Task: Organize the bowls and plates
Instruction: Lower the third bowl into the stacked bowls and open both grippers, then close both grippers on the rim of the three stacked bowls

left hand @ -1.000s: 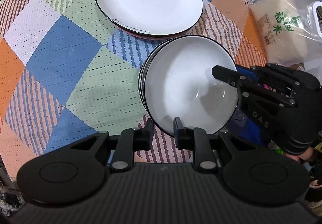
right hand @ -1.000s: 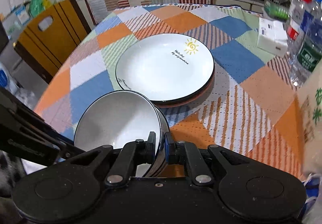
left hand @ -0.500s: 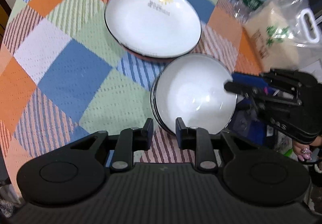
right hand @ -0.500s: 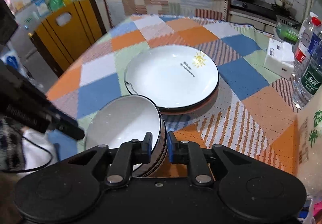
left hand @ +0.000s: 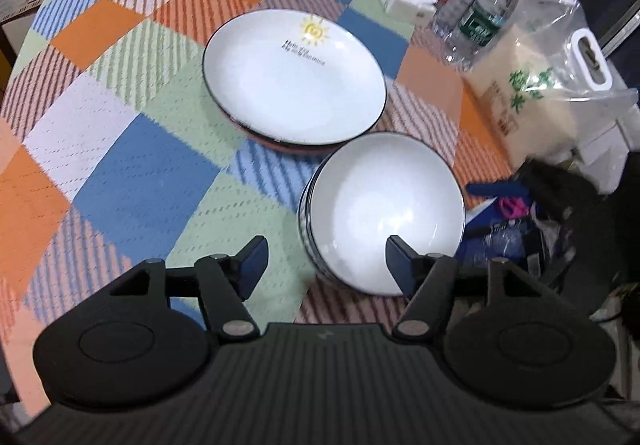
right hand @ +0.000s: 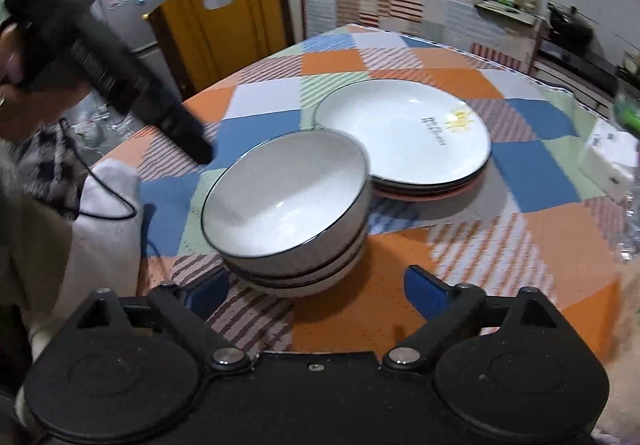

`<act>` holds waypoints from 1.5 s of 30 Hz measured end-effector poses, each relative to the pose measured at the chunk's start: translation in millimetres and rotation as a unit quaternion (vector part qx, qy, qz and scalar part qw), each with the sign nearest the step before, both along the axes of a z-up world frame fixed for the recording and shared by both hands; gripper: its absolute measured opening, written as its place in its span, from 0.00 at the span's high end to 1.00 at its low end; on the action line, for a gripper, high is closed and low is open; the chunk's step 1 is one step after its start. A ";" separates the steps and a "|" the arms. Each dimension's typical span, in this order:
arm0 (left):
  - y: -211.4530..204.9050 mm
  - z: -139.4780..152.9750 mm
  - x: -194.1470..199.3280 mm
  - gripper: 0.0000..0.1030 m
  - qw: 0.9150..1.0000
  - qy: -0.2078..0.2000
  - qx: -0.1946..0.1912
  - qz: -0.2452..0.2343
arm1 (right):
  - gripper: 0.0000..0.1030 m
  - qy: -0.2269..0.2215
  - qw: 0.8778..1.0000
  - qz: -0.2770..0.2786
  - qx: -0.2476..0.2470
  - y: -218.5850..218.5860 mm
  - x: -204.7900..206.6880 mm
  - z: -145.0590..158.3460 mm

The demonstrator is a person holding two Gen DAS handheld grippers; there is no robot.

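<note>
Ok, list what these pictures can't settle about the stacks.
- Plate stack, right wrist view: lower plates show only edges; count unclear.
- Bowl stack, both views: top bowl hides the insides of those beneath.
- Plate lettering, left wrist view: too blurred to read.

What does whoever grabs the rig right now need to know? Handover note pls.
Left gripper: open, empty, just short of the bowl stack.
Right gripper: open, empty, at the near side of the same stack.
Bowls nested on the checked tablecloth, beside the plate stack.
Done, as far as shown: plates stacked, bowls stacked.
Left: nothing loose in view; straighten the top bowl if its lean matters.
</note>
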State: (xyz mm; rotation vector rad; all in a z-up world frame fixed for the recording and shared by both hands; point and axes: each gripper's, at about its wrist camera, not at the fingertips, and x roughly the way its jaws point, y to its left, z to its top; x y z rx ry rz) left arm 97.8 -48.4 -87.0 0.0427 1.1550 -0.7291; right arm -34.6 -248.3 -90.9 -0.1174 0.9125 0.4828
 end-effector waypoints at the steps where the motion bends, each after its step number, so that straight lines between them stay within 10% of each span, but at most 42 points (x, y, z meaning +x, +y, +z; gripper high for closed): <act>1: -1.2 -4.7 1.8 0.36 1.000 -0.003 -0.008 0.002 | 0.06 -0.001 1.000 0.002 0.002 1.4 -1.0 -6.2; 11: -9.4 -62.8 20.6 0.36 0.996 0.069 -0.042 0.033 | 0.06 0.010 0.999 0.018 0.037 13.3 19.0 -49.3; 20: -16.2 -81.8 13.8 0.58 0.995 0.082 -0.044 0.025 | 0.04 0.003 0.998 0.057 0.020 25.9 29.5 -64.7; 45: -8.8 -49.5 8.0 0.58 0.994 0.088 -0.067 -0.003 | 0.02 -0.053 0.997 0.059 0.026 27.7 11.5 -46.6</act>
